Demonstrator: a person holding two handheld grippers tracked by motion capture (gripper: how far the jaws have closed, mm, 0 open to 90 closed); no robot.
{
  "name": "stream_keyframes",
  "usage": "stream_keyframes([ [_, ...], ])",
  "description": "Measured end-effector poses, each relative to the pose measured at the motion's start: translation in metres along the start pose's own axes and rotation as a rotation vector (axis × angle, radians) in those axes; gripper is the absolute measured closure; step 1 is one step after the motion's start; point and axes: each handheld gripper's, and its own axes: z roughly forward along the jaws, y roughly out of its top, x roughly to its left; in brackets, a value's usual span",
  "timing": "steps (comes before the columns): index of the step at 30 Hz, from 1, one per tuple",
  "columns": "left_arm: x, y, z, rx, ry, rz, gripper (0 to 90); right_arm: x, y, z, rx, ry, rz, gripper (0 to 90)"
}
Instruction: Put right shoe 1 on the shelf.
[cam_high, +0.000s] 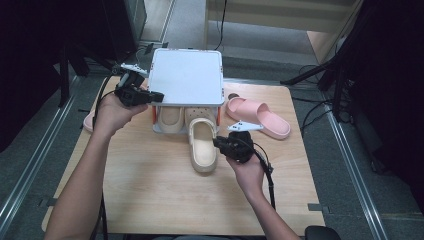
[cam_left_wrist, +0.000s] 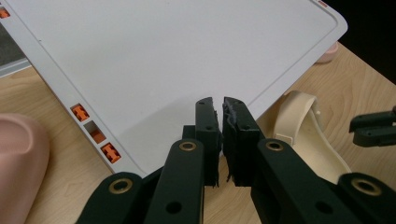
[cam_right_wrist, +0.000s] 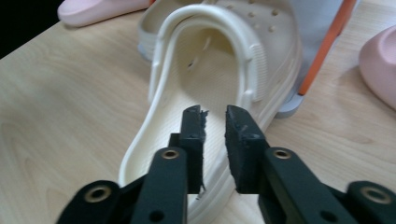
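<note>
A white shoe rack (cam_high: 186, 75) stands at the back middle of the wooden table. One cream clog (cam_high: 170, 118) lies under its shelf. A second cream clog (cam_high: 202, 146) sticks out toward the front. My left gripper (cam_high: 156, 96) rests at the rack's left front corner; in the left gripper view its jaws (cam_left_wrist: 219, 103) are shut over the shelf's edge (cam_left_wrist: 154, 70), with nothing seen between them. My right gripper (cam_high: 216, 142) is at the front clog's right side. It hovers over the clog's heel end (cam_right_wrist: 187, 140), jaws (cam_right_wrist: 214, 112) narrowly open with nothing pressed between the pads.
A pink slipper (cam_high: 258, 116) lies right of the rack, and another pink slipper (cam_high: 89, 121) lies at the table's left edge behind my left hand. The rack has orange posts (cam_right_wrist: 327, 46). Bare wood (cam_high: 165, 200) spreads across the front of the table.
</note>
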Motion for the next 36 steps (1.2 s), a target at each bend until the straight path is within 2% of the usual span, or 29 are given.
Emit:
stream_keyframes([
  [6, 0.0, 0.0, 0.0, -0.004, -0.004, -0.006, 84.7, 0.01, -0.015, -0.006, 0.006, 0.039, -0.001, 90.0],
  [15, 0.0, -0.001, 0.0, -0.005, -0.003, -0.006, 84.7, 0.024, -0.041, -0.011, 0.035, 0.063, -0.016, 90.0],
  [19, 0.0, -0.001, 0.0, -0.006, -0.003, -0.002, 84.8, 0.03, -0.055, -0.013, 0.053, 0.071, -0.04, 90.0],
  [24, 0.0, -0.001, 0.0, -0.007, -0.003, -0.001, 84.8, 0.037, -0.067, -0.008, 0.077, 0.1, -0.049, 90.0],
  [27, 0.0, -0.001, 0.0, -0.006, -0.003, -0.001, 84.7, 0.039, -0.072, -0.003, 0.092, 0.098, -0.075, 90.0],
  [34, 0.0, -0.001, 0.0, -0.007, -0.004, -0.009, 84.7, 0.035, -0.074, 0.014, 0.126, 0.073, -0.081, 90.0],
  [36, 0.0, -0.001, 0.0, -0.006, -0.006, -0.007, 85.2, 0.034, -0.073, 0.017, 0.125, 0.09, -0.077, 90.0],
])
